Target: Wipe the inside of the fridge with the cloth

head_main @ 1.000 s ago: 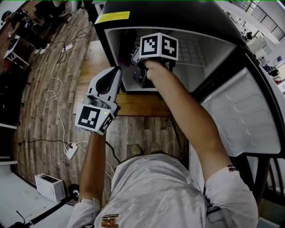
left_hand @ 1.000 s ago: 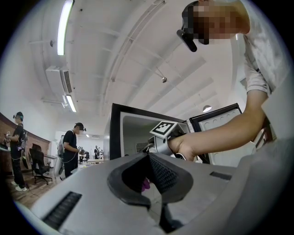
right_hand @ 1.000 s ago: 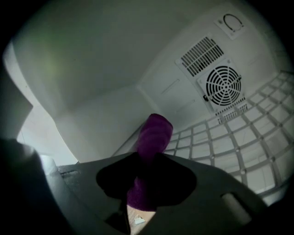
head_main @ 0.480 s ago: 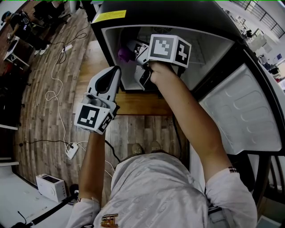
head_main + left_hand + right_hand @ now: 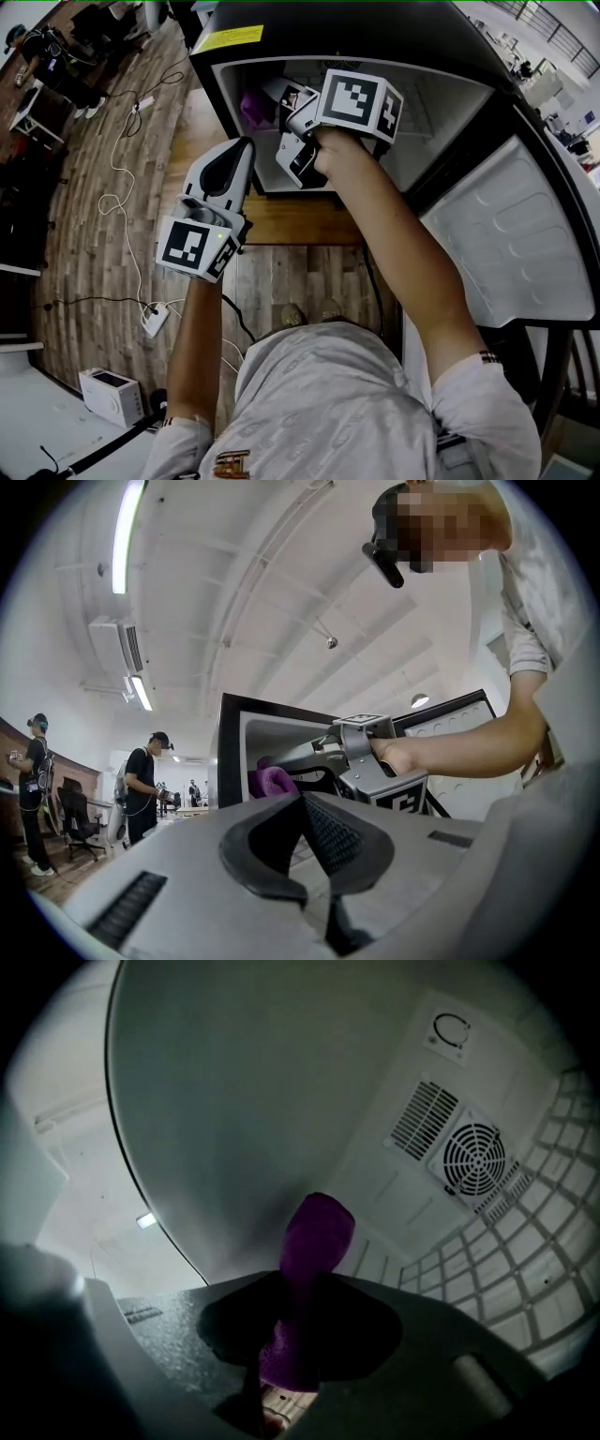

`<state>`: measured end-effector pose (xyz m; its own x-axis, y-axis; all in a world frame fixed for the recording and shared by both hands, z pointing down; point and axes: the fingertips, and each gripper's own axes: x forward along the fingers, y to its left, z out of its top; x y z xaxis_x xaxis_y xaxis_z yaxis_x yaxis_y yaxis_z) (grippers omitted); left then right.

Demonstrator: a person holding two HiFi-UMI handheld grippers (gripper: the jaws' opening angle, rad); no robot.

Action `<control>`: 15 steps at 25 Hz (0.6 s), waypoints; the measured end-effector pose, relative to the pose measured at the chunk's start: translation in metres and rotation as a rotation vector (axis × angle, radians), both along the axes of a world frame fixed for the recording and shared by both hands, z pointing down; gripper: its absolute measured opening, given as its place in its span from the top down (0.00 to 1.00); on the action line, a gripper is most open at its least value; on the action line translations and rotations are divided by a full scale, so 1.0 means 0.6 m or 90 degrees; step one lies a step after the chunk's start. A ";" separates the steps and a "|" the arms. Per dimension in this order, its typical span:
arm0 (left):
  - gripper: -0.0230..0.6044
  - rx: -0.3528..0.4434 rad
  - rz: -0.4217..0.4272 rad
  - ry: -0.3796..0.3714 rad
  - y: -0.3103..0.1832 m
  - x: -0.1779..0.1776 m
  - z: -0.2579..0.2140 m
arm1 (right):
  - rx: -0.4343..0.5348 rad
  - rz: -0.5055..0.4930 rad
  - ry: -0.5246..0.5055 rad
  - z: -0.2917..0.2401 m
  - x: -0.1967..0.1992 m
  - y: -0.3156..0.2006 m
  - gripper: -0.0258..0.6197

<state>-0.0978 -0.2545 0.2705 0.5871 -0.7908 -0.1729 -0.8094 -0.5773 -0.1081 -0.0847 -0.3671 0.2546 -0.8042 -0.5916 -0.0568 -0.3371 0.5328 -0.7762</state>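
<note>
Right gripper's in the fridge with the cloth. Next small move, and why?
Probably push the cloth onto the fridge's left wall and drag it along. The right gripper is shut on the cloth, whose free end points toward that wall; whether it touches can't be told. The left gripper is shut on nothing, outside the fridge.

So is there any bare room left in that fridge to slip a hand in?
Yes: the right half of the fridge, between the right gripper and the door-side wall, looks bare. The left back corner is crowded by that gripper and its cloth. The wooden ledge in front, beside the left gripper, is bare too.
</note>
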 end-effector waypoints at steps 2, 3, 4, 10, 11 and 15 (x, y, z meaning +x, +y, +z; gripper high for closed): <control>0.96 0.000 -0.002 0.000 -0.003 -0.003 0.000 | 0.004 -0.006 -0.008 -0.006 -0.006 -0.004 0.79; 0.96 -0.001 -0.003 -0.001 -0.004 -0.004 0.001 | 0.005 -0.008 -0.012 -0.008 -0.009 -0.006 0.79; 0.96 -0.001 -0.004 -0.001 -0.005 -0.007 0.002 | 0.007 -0.009 -0.015 -0.010 -0.012 -0.008 0.79; 0.96 -0.002 -0.012 0.002 -0.011 -0.020 0.003 | 0.014 -0.010 -0.022 -0.016 -0.029 -0.025 0.79; 0.96 -0.002 -0.013 0.002 -0.011 -0.020 0.003 | 0.015 -0.009 -0.020 -0.014 -0.031 -0.028 0.79; 0.96 -0.004 -0.015 0.002 -0.016 -0.021 0.007 | 0.016 0.006 0.003 0.006 -0.029 -0.043 0.79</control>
